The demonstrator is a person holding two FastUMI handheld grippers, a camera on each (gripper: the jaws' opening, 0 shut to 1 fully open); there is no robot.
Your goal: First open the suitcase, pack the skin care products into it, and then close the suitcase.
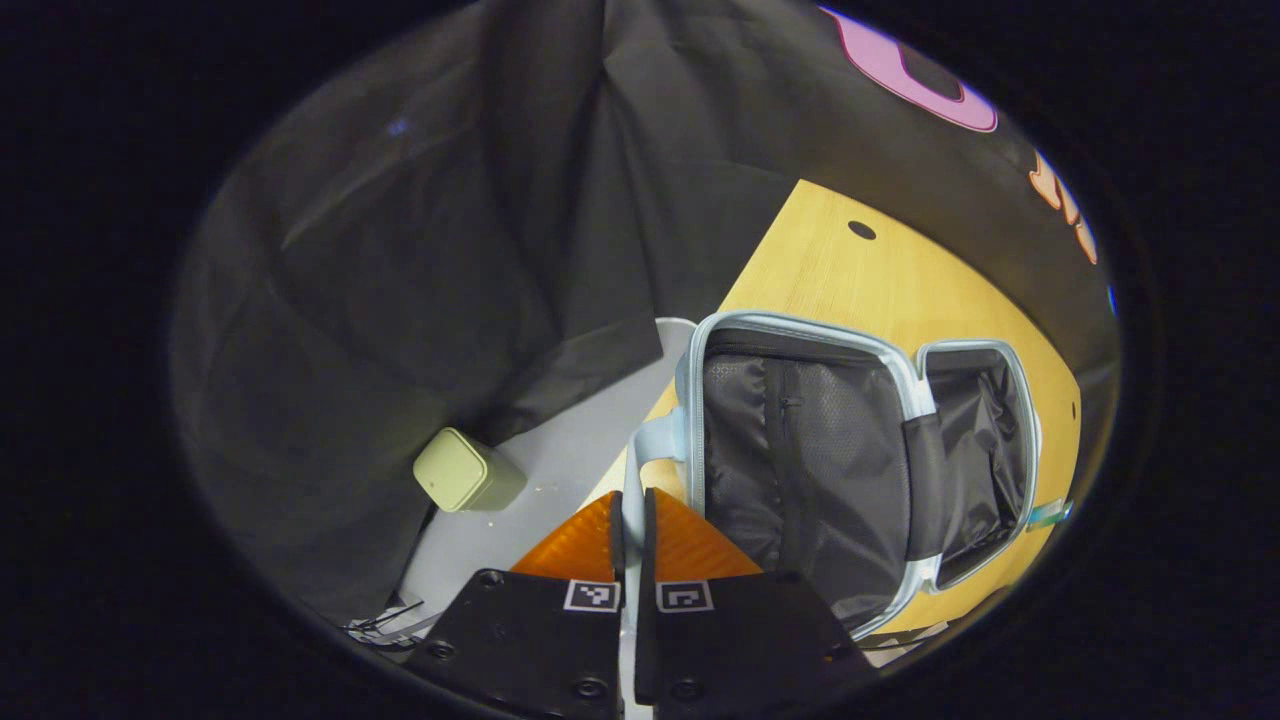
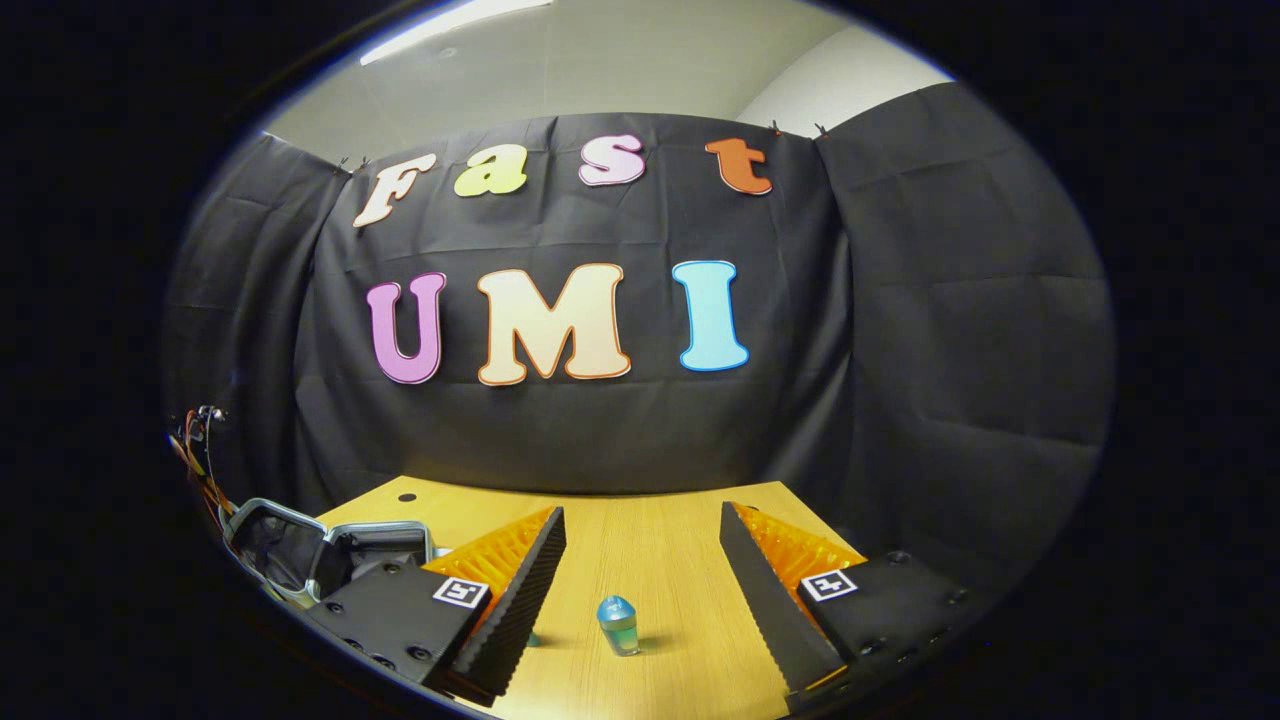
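Suitcase (image 1: 860, 450): pale blue, open flat on table, dark lining and mesh pocket exposed. Bottle (image 2: 618, 625): small, blue-capped, upright, well apart from it.

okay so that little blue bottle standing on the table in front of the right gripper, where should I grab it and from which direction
Grip the small bottle around its straight lower body, below the rounded blue cap, coming in level from the front. It stands upright on the wooden table, already centred between the open fingers of the right hand-held gripper.

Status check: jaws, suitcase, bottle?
Left gripper shut on suitcase handle. Suitcase open. Right gripper open, bottle ahead on table, nothing between.
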